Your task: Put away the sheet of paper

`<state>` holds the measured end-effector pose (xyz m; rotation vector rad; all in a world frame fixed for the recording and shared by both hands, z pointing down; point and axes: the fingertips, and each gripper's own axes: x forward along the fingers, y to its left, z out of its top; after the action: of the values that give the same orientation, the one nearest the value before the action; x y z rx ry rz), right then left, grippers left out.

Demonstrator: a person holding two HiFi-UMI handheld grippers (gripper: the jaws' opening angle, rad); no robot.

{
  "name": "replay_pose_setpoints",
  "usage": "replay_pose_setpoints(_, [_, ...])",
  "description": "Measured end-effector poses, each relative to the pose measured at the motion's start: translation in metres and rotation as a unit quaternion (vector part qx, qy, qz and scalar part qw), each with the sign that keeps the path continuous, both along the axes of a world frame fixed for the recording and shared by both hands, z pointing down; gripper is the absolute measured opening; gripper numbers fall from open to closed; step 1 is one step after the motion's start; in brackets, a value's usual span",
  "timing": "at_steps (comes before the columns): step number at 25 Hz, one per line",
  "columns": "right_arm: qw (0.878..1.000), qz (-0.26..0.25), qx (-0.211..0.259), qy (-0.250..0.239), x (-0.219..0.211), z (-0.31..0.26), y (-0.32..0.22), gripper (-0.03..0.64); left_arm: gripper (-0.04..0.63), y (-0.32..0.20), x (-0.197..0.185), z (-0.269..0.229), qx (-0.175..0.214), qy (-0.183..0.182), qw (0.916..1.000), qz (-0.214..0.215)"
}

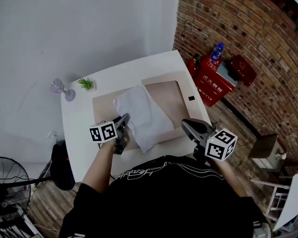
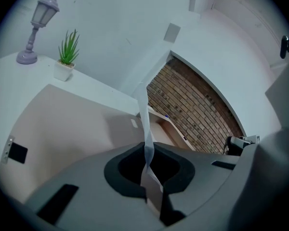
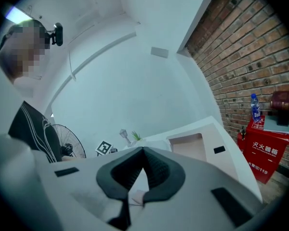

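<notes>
A white sheet of paper point(image 1: 141, 114) lies rumpled across a beige mat point(image 1: 103, 108) and a beige shallow tray point(image 1: 171, 99) on the white table point(image 1: 79, 133). My left gripper point(image 1: 124, 119) is at the sheet's near left edge and is shut on it. In the left gripper view the sheet point(image 2: 144, 112) rises edge-on as a thin strip out of the shut left gripper point(image 2: 148, 153). My right gripper point(image 1: 186, 123) hovers over the table's near right edge, apart from the sheet. The right gripper point(image 3: 142, 149) is shut on nothing, with the tray point(image 3: 188, 146) ahead of it.
A purple toy lamp point(image 1: 59, 87) and a small potted plant point(image 1: 85, 83) stand at the table's far left. A black tag point(image 1: 191, 98) lies right of the tray. A red cabinet point(image 1: 216, 81) with a bottle stands by the brick wall, and a fan point(image 1: 5, 180) is on the floor at left.
</notes>
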<state>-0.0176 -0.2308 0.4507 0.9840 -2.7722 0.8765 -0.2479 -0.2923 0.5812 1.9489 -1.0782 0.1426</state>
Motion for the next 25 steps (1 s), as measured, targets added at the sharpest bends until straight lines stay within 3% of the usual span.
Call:
replay_pose_setpoints(16, [1.000, -0.023, -0.003, 0.000, 0.027, -0.013, -0.045, 0.002, 0.040, -0.027, 0.021, 0.024, -0.056, -0.026, 0.9979, -0.021])
replay_pose_setpoints(25, [1.000, -0.023, -0.013, -0.010, 0.041, -0.007, -0.059, 0.002, 0.040, -0.047, 0.039, 0.026, -0.068, -0.030, 0.9970, -0.020])
